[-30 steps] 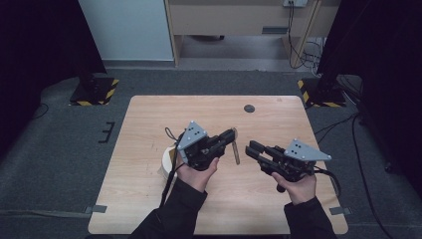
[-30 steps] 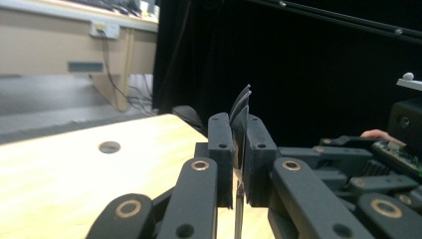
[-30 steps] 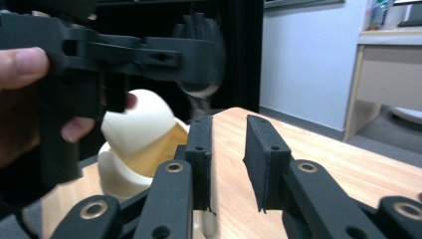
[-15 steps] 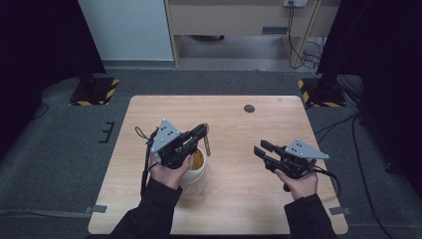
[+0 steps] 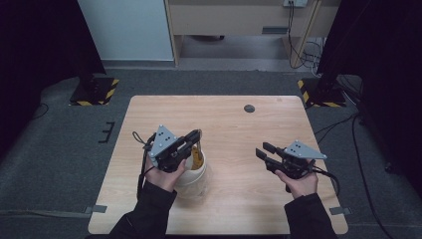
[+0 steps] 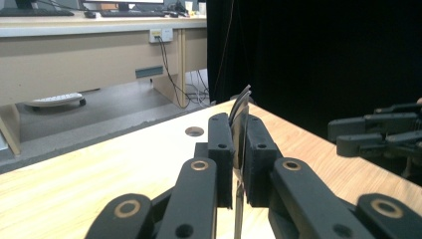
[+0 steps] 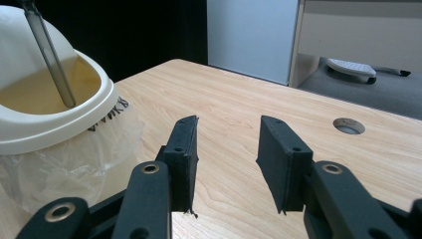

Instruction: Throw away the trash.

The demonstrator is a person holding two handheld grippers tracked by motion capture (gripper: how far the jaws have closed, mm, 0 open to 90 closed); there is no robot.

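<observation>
A white tub (image 5: 198,170) of yellow liquid stands on the wooden table (image 5: 239,124), left of centre. My left gripper (image 5: 194,137) hangs over it, shut on a thin metal utensil (image 5: 198,147) whose lower end dips into the liquid. In the left gripper view the pads (image 6: 220,144) pinch the flat metal strip (image 6: 241,105). My right gripper (image 5: 263,151) rests low at the right, apart from the tub. Its jaws have just been opening, and nothing is between them (image 7: 226,149). The right gripper view has the tub (image 7: 54,114) and the utensil (image 7: 50,59) at its left.
A round cable hole (image 5: 249,108) sits in the table's far side. Crumpled clear plastic (image 7: 74,159) wraps the tub's lower part. A desk (image 5: 239,20) and cables stand beyond the table, and dark carpet surrounds it.
My left gripper has carried the utensil from the table's middle leftward, over the tub. My right gripper has drawn right, sunk lower, and its jaws have spread.
</observation>
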